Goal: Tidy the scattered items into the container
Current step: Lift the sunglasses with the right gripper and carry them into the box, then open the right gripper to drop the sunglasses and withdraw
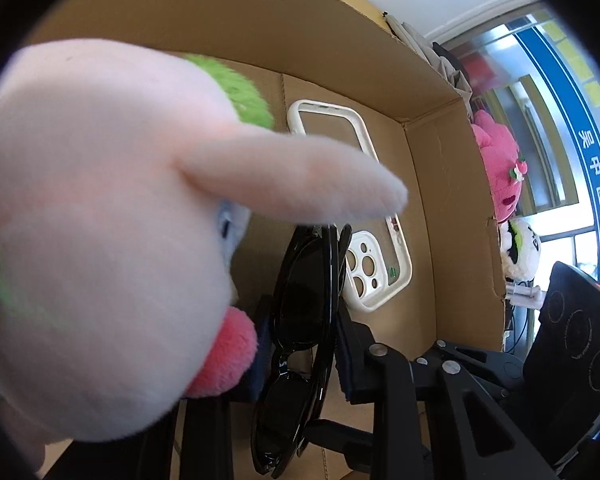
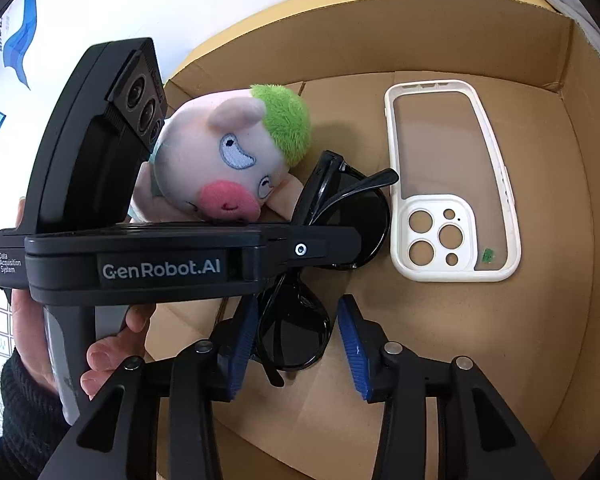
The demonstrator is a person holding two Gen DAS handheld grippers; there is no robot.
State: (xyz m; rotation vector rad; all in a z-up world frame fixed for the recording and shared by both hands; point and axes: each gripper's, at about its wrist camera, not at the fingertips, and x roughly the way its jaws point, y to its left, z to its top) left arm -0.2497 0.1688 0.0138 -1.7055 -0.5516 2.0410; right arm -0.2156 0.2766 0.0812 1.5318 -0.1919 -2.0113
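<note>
Left wrist view: my left gripper [image 1: 306,336] is clamped on the folded black sunglasses [image 1: 300,344], its dark pads pressing the frame from both sides, so the glasses hang lens-down over the floor of the cardboard box [image 1: 432,200]. I judge I am holding them low inside the box so they can be set down rather than dropped. A pink plush pig [image 1: 100,220] with green hair crowds the left of the view, very near the lens and blurred. On the box floor beyond lies a white phone case [image 1: 380,264], flat, camera holes toward me. Right wrist view: my right gripper [image 2: 296,344] stands apart around the near lens of the sunglasses [image 2: 296,336]; the left blue pad [image 2: 242,344] is at or against the frame, the right one clearly apart from it, so nothing is gripped here. The left gripper [image 2: 284,248] crosses in front from the left, a hand [image 2: 108,344] on its handle. The pig [image 2: 224,160] lies at the far left of the box [image 2: 420,40], the phone case [image 2: 456,184] flat at the right, the glossy, dark-lensed glasses between them with arms folded.
</note>
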